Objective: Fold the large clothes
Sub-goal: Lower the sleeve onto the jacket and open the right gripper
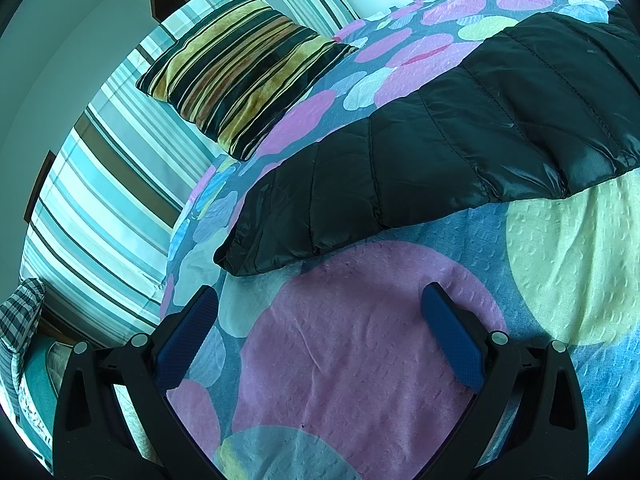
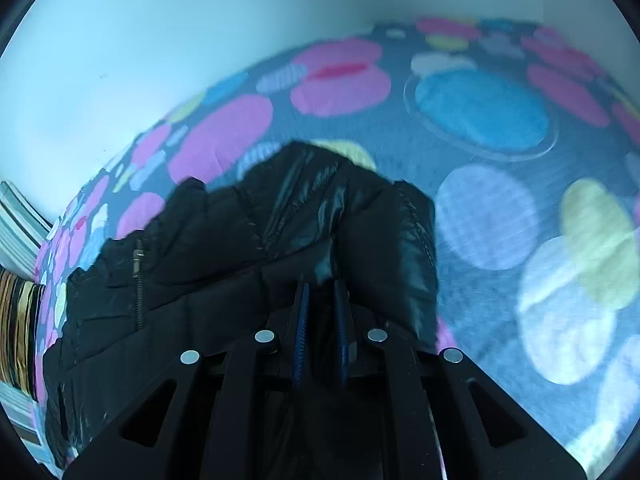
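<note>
Left wrist view, left gripper (image 1: 320,320) spread wide and empty above the dotted bedspread (image 1: 360,360), black puffer jacket (image 1: 440,152) lying just ahead, striped cushion (image 1: 244,76) beyond, right wrist view, right gripper (image 2: 322,292) pinched tight on a jacket (image 2: 248,264) fold, fabric bunched around the fingertips, bedspread (image 2: 480,220) blurred

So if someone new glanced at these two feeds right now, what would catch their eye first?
Probably the black puffer jacket stretched across the spotted bedspread, with one sleeve ending just ahead of the open left gripper. In the right wrist view, the right gripper is shut on a bunched fold of it. The striped cushion sits beyond, beside the striped pillows.
</note>
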